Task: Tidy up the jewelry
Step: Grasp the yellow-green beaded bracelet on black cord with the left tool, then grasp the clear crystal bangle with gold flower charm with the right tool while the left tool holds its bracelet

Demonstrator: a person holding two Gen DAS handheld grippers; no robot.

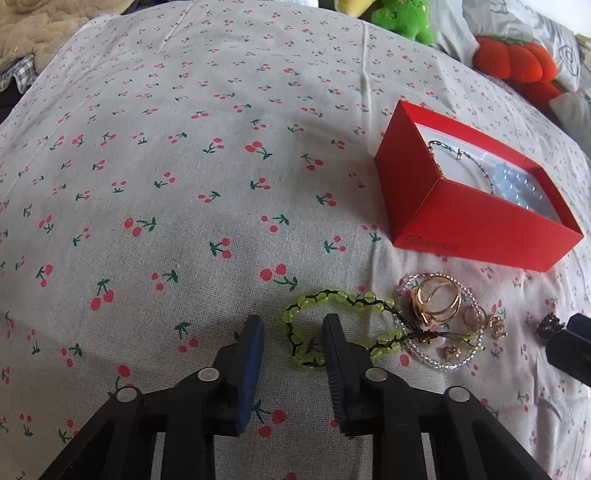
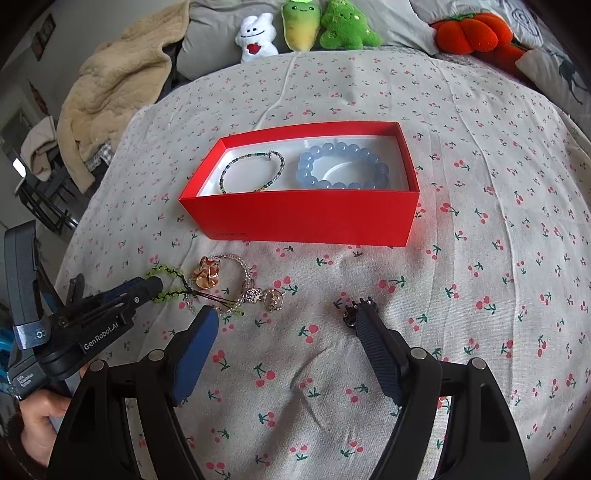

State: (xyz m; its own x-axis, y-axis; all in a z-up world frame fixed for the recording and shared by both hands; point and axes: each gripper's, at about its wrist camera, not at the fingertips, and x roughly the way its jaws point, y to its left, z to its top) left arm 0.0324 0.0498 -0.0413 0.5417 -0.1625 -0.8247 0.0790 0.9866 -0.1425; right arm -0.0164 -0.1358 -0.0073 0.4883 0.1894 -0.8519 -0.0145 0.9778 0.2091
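- The left gripper (image 1: 293, 332) points down at the cherry-print cloth (image 1: 184, 184); its jaws stand narrowly apart with only bare cloth showing in the gap, and whether they pinch anything I cannot tell from its own camera.
- The green bead bracelet (image 1: 332, 325) lies just beside the gripper's right finger (image 1: 340, 354), which overlaps the near part of the loop; the rest of the loop runs away to the right.
- In the right wrist view the same gripper (image 2: 151, 286) looks nearly pressed together, its tip right at the green bracelet (image 2: 168, 275), but contact is not clear there either.
- The right gripper (image 2: 288, 317) is spread wide with nothing between its fingers, only cloth.
- A small dark ornament (image 2: 351, 314) sits at the tip of its right finger (image 2: 376, 343), partly hidden behind it.
- Right of the green bracelet lies a tangle: a gold ring-like piece (image 1: 437, 302), a clear bead bracelet (image 1: 443, 354) and small gold charms (image 1: 496, 326).
- Beyond the pile stands the red box (image 1: 480, 221), open at the top.
- Only the right wrist view looks fully into the box (image 2: 303, 218): a thin beaded bracelet (image 2: 251, 171) on the left and a blue bead bracelet (image 2: 340, 166) on the right, apart from each other.
- That view alone also shows a hand (image 2: 40, 413) holding the left gripper's handle, plush toys (image 2: 306, 26) at the far edge and a beige blanket (image 2: 114, 85).
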